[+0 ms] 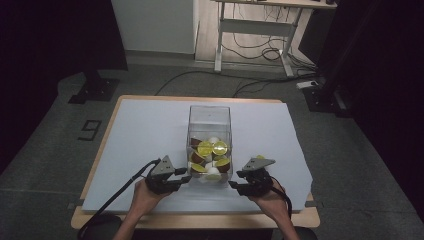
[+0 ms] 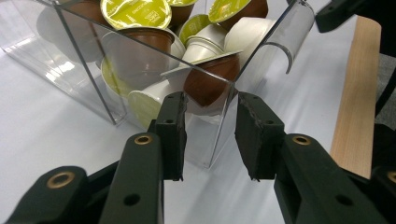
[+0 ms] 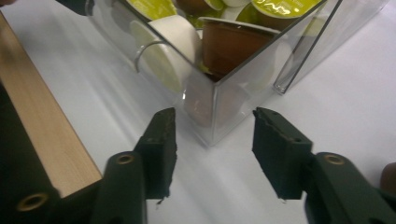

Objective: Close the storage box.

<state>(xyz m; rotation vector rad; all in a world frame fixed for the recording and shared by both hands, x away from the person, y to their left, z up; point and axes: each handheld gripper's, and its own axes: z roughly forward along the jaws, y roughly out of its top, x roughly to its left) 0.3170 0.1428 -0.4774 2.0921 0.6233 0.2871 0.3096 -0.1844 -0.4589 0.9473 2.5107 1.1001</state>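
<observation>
Left gripper [image 1: 184, 178] sits near the desk's front edge, left of centre, just beside the front left corner of the clear box [image 1: 210, 127]. Held by the left hand [image 1: 142, 197], cable trailing off toward the front left corner of the desk. In the left gripper view its jaws stand partly open, one either side of a vertical corner edge of the clear box [image 2: 140, 60]; pads look just off the plastic, nothing gripped.

Clear box stands upright on the white sheet [image 1: 140, 135], around the middle of the desk [image 1: 100, 220], a bit toward the front edge. Lower part packed with coffee capsules [image 1: 212, 155]: brown and white cups, yellow-green foil lids, lying at all angles. Upper part of the box holds none.

Right gripper [image 1: 237, 186] near the front edge, right of centre, just beside the box's front right corner, held by the right hand [image 1: 267, 200]. In the right gripper view its jaws are partly open and straddle a corner edge of the clear box [image 3: 219, 84], clear gap on both sides, holding nothing. Wooden desk edge [image 3: 42, 126] shows beside the sheet there.
</observation>
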